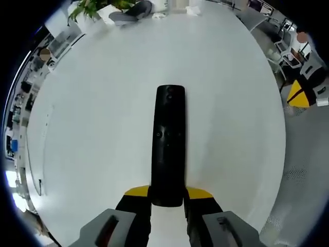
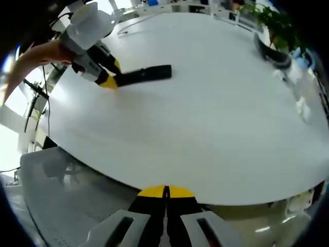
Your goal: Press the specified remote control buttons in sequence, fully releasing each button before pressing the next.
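No text, label, brand, number or sign can be read in either view. The black remote control point(image 1: 168, 146) shows a few small button marks on its face in the left gripper view, but they are too small and blurred to make out, and in the right gripper view it lies too far off on the white bench point(image 2: 216, 103) for any marking.

Two claw-mounted fisheye cams, one white desk point(image 1: 231, 103) shared.
Left gripper view: close, looks steeply down along remote point(image 1: 168, 146) twd far edge w/ plant point(image 1: 90, 7). Right gripper view: back off desk edge, low, faces across top; shares remote + left claw point(image 2: 110, 81) + plant.
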Demonstrator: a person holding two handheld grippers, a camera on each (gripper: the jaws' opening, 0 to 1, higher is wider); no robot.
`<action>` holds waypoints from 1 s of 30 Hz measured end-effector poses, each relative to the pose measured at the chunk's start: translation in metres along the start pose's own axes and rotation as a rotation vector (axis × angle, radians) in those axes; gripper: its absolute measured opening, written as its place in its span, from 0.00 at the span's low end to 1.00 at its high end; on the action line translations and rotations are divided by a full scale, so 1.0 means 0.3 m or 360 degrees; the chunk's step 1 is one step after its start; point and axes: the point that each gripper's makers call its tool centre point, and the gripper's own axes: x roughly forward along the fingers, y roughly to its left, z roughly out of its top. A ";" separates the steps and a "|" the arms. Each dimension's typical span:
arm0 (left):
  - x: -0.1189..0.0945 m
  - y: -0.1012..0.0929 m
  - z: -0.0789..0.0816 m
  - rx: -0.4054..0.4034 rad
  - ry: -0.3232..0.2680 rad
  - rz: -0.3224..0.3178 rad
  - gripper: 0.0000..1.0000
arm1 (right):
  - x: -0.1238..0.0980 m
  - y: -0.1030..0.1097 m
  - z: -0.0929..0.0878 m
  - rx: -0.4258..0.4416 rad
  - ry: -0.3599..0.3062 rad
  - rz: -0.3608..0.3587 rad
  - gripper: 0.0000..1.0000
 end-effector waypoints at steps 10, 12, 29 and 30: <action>-0.005 -0.045 -0.007 0.0010 -0.0016 -0.0004 0.24 | 0.000 0.000 -0.001 -0.0003 0.0002 -0.0003 0.00; -0.005 -0.046 -0.008 0.0003 -0.0015 -0.0002 0.24 | -0.001 -0.002 0.000 0.0005 -0.0003 -0.0003 0.00; -0.009 -0.109 -0.025 -0.0017 -0.0031 -0.0012 0.24 | -0.001 -0.001 0.002 0.0000 -0.0011 0.0001 0.00; -0.009 -0.113 -0.025 -0.0013 -0.0027 -0.0011 0.24 | -0.001 -0.001 0.003 0.0000 -0.0013 0.0001 0.00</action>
